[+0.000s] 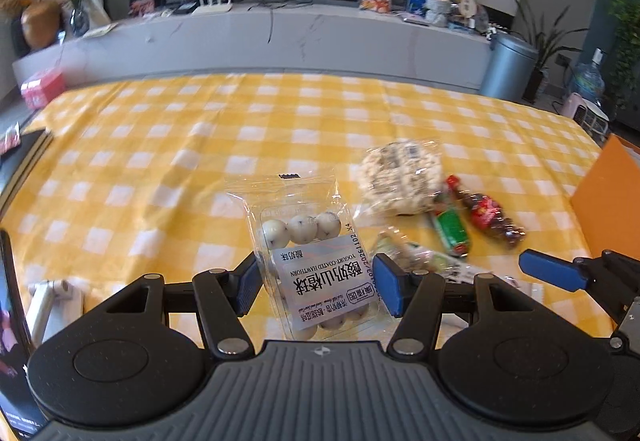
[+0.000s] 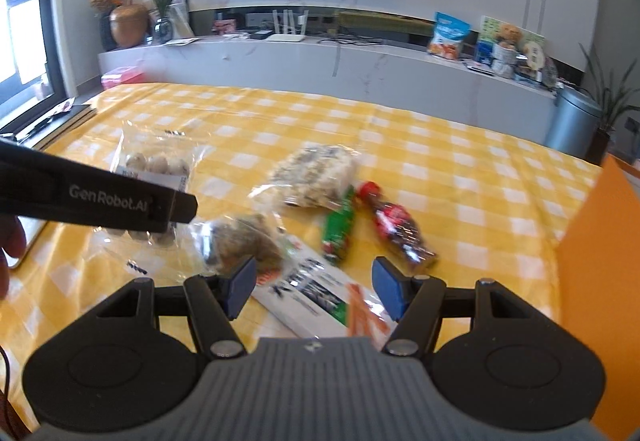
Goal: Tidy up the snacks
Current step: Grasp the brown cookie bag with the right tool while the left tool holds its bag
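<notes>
1. A table covered with a yellow and white checked cloth (image 1: 168, 145) fills the middle of both views, with a loose group of snack packets lying on it.
2. In the left wrist view, a clear packet of yogurt-coated hawthorn balls (image 1: 310, 253) lies in the lower centre. Round white balls show through the plastic, and a pale label with black lettering crosses its middle.
3. The left gripper (image 1: 316, 285) has its blue pads spread on either side of that packet. The pads do not press on it.
4. To the upper right of it lies a clear bag of puffed rice cake (image 1: 400, 177), pale and lumpy.
5. Just right of the rice cake lie a green-wrapped snack (image 1: 450, 231) and a red and dark wrapped snack (image 1: 492, 217), side by side.
6. In the right wrist view, the right gripper (image 2: 314, 289) is spread over a flat white packet with orange stripes (image 2: 320, 301), not pinching it.
7. A clear bag of brownish lumps (image 2: 240, 241) lies just left of that packet.
8. An orange box wall (image 2: 596, 265) stands at the right edge.
</notes>
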